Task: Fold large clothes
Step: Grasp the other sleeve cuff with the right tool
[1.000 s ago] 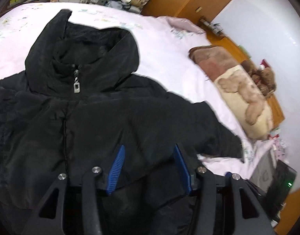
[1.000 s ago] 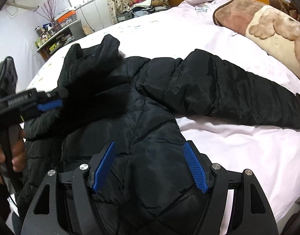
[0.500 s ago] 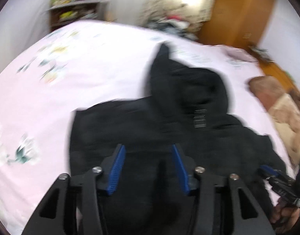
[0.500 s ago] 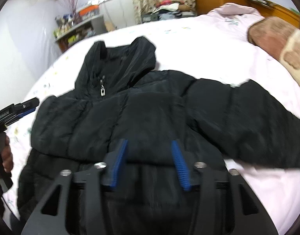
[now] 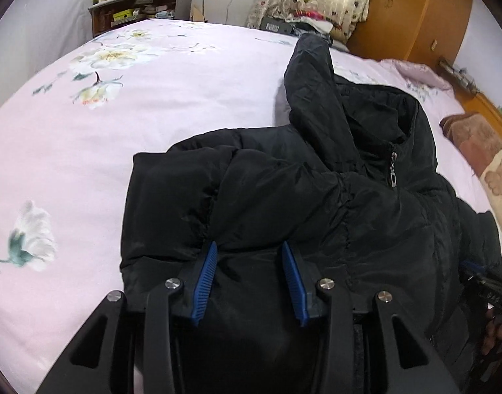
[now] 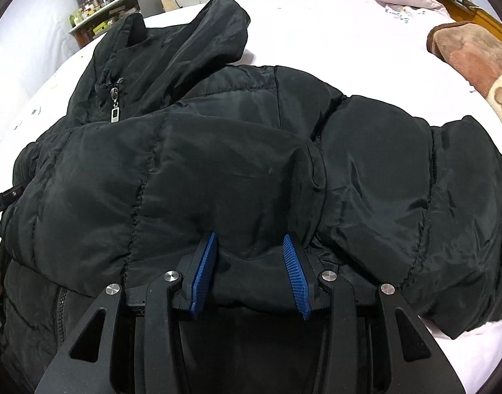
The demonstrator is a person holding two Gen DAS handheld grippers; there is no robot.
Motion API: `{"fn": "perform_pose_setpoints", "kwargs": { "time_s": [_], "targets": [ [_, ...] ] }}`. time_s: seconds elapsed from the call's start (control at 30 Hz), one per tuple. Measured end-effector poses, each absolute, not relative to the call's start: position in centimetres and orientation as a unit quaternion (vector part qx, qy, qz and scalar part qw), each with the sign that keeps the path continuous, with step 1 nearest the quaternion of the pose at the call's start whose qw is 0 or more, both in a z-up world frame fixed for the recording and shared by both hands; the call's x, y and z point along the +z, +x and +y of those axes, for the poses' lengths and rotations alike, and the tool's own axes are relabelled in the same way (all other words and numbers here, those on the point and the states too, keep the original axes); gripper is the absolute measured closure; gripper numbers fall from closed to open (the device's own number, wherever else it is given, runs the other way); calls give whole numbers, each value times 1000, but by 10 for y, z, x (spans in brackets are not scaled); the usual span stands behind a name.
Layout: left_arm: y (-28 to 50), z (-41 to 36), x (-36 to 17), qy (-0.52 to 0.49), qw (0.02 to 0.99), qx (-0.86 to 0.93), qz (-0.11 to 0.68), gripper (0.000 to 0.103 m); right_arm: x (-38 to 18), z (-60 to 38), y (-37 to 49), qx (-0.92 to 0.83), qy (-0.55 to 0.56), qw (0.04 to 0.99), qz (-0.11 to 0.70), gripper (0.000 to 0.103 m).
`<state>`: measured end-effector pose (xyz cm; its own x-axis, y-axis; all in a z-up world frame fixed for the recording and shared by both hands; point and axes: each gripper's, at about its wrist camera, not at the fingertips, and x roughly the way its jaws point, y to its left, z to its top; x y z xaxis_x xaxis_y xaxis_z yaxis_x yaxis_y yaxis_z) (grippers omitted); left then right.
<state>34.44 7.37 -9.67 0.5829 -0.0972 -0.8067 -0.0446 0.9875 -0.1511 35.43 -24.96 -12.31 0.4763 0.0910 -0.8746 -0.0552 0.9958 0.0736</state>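
A black puffer jacket lies front up on the bed, hood toward the far side, zipper pull at the collar. My left gripper is on the chest panel near the jacket's left shoulder. Its jaws are closing, and a ridge of padding bulges between the blue pads. In the right wrist view my right gripper is shut on a fold of the jacket beside the sleeve. The zipper pull is up to the left.
A pink floral sheet covers the wide bed. A brown and cream plush blanket lies at the right. Past the far edge stand a cluttered shelf and a wooden wardrobe. A hand with the other gripper shows at the right edge.
Both grippers have dropped onto the jacket and narrowed their jaws around its padding. The left wrist view has swung from the hood to the left shoulder. The right gripper now sits much closer to the fabric.
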Motion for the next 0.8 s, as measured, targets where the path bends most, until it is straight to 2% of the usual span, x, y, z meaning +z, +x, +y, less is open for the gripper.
{"fn": "perform_pose_setpoints", "kwargs": {
  "time_s": [0.33, 0.6, 0.7, 0.8],
  "targets": [
    [269, 53, -19, -57, 914, -42, 399, 60, -51, -289, 267, 13, 48, 891, 450, 60],
    [214, 20, 0, -53, 917, -80, 387, 60, -44, -353, 194, -43, 119, 889, 439, 58],
    [210, 13, -3, -53, 913, -86, 394, 60, -50, -381, 182, -63, 151, 884, 439, 49],
    [211, 11, -5, -46, 912, -85, 398, 60, -59, -409, 177, -88, 188, 875, 437, 47]
  ]
}}
